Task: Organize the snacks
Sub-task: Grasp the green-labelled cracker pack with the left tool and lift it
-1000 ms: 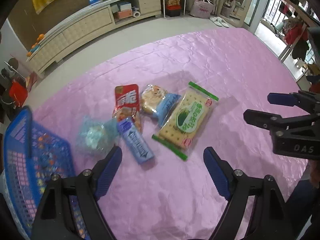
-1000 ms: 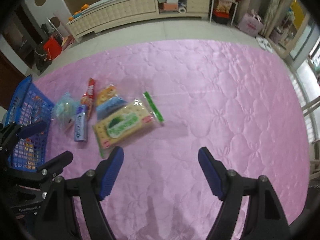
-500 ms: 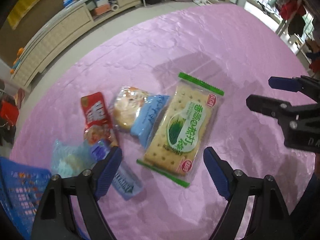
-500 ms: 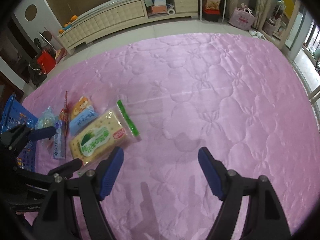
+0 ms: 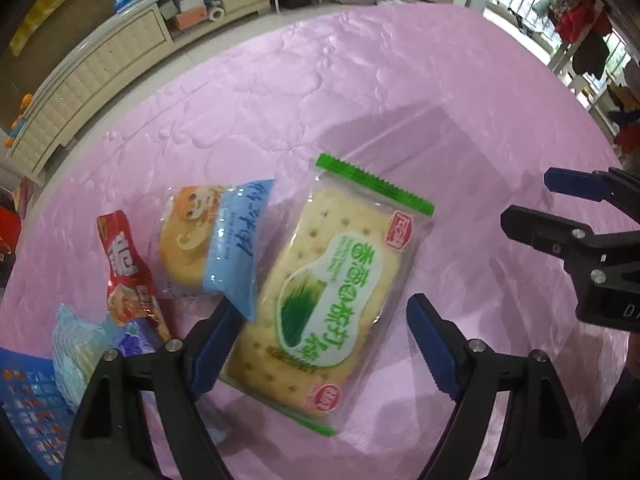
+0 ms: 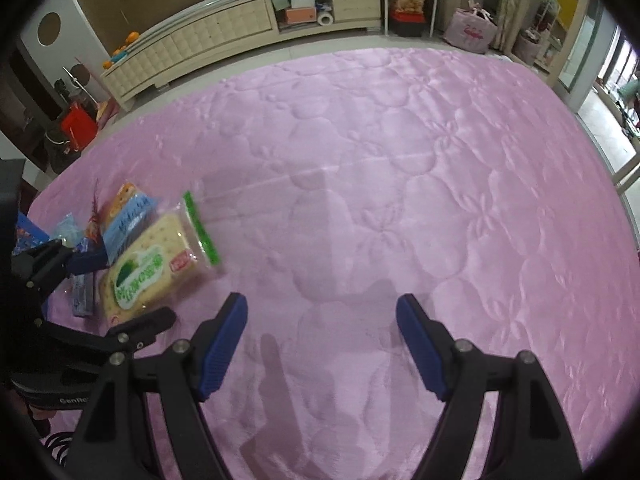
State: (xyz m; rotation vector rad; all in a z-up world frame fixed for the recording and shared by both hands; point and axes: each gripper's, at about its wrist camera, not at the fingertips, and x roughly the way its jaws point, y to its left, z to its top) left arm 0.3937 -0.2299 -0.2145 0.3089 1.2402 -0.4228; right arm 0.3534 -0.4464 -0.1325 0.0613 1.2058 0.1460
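A green-and-white cracker packet (image 5: 332,300) lies flat on the pink quilted cloth (image 5: 360,92). My left gripper (image 5: 322,304) points down over it, jaws closing, with the packet between the blue pads; the right pad still stands off its edge. Left of it lie a blue-and-orange cake packet (image 5: 216,240), a red packet (image 5: 128,276), a small blue bar (image 5: 136,340) and a clear bluish packet (image 5: 76,340). My right gripper (image 6: 320,300) hangs open over bare cloth, to the right of the cracker packet (image 6: 152,268), nothing between its fingers.
A blue mesh basket (image 5: 28,400) sits at the cloth's lower left, beside the snack pile. Past the cloth's far edge there is floor and a long cream cabinet (image 6: 224,36). To the right of the snacks the pink cloth (image 6: 440,180) is bare.
My left gripper has come down and shifted right, from over the blue bar to straddling the cracker packet. The right gripper has sunk a little nearer the cloth, still open.
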